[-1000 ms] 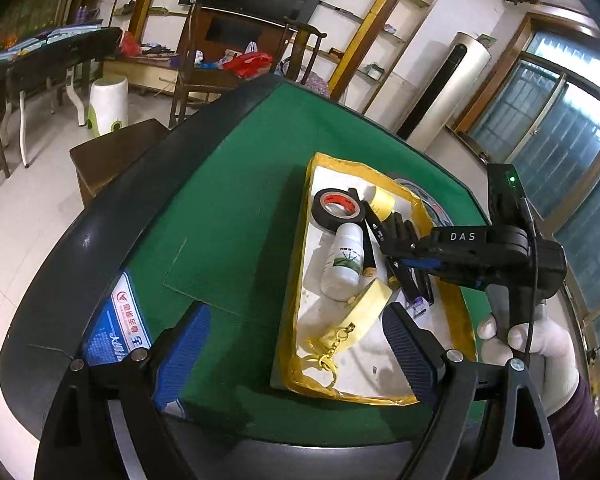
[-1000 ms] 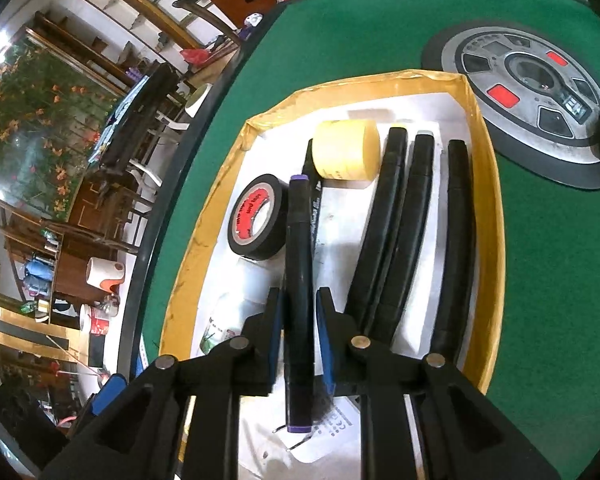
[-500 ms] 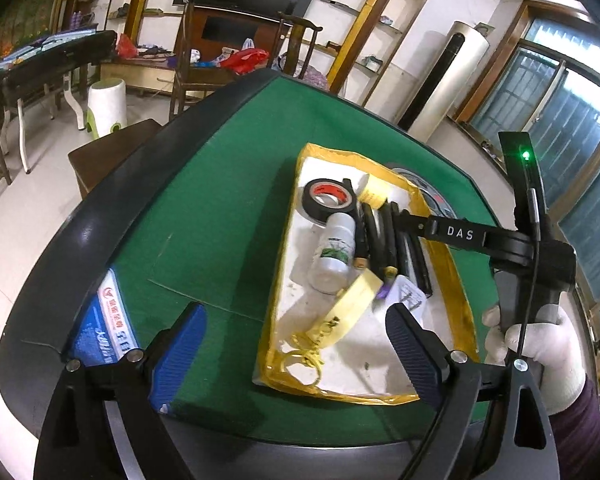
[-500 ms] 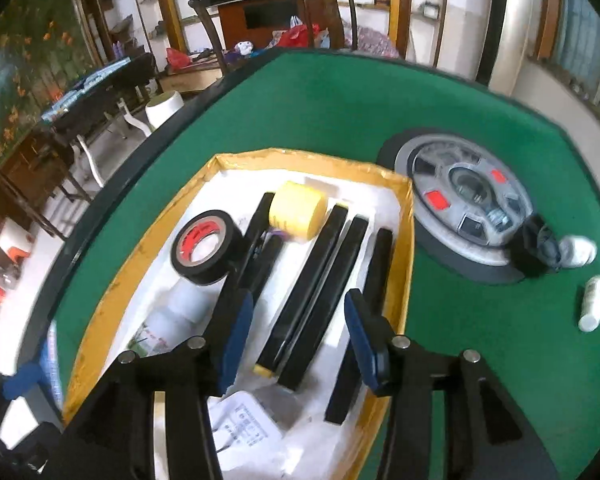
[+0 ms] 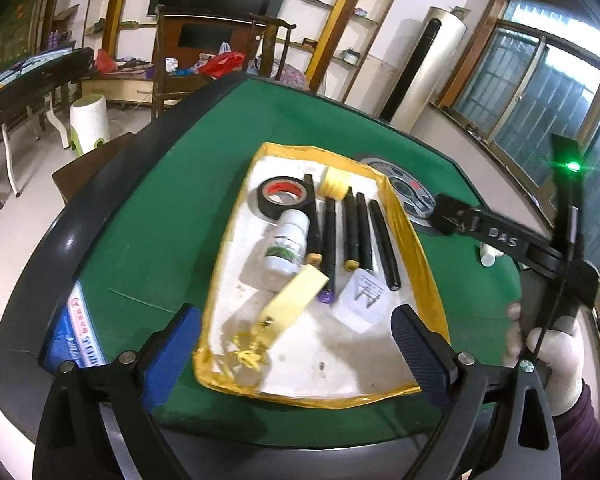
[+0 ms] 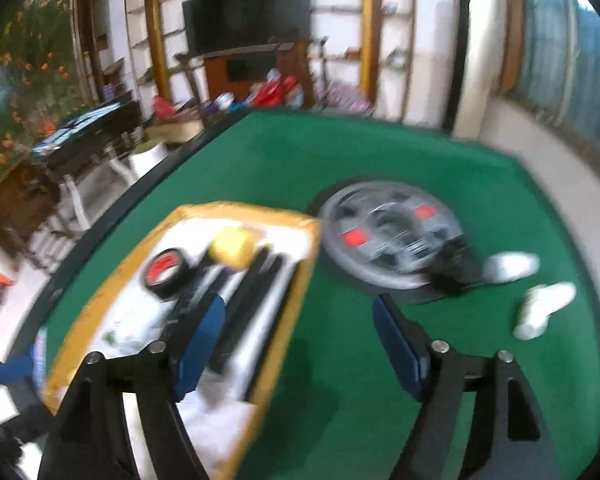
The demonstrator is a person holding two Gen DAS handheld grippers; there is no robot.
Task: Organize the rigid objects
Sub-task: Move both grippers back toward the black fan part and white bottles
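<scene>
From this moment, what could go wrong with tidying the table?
1. The right tongs are opening, empty and blurred; swinging toward the white bottle lying on the felt, they may knock it rolling.
2. The tray is crowded; another item may land on the purple-capped marker.
3. The yellow tag leans on that marker and may shift.
</scene>
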